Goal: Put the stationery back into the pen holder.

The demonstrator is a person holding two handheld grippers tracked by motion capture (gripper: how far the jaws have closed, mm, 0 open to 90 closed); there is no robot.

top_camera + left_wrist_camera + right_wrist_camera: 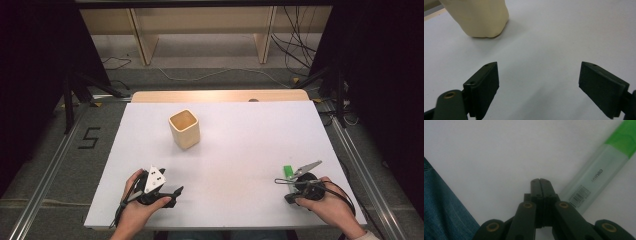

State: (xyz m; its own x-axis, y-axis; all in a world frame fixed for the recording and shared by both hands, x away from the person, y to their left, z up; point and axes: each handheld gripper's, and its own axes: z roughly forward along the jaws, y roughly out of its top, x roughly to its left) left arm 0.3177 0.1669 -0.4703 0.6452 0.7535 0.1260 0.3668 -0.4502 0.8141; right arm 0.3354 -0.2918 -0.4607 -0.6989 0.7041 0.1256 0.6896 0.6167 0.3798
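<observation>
The green highlighter [599, 177] lies flat on the white worktop [240, 150] near its right edge, just beside the right gripper [540, 181], whose jaws are pressed together with nothing between them. The left gripper [539, 80] sits low at the near left, jaws wide apart and empty. A cream square cup [184, 129] stands upright farther back, well apart from both.

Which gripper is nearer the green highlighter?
Right. The right gripper, jaws shut, lies right beside the green highlighter; the left gripper, jaws open, is far across the table.
</observation>
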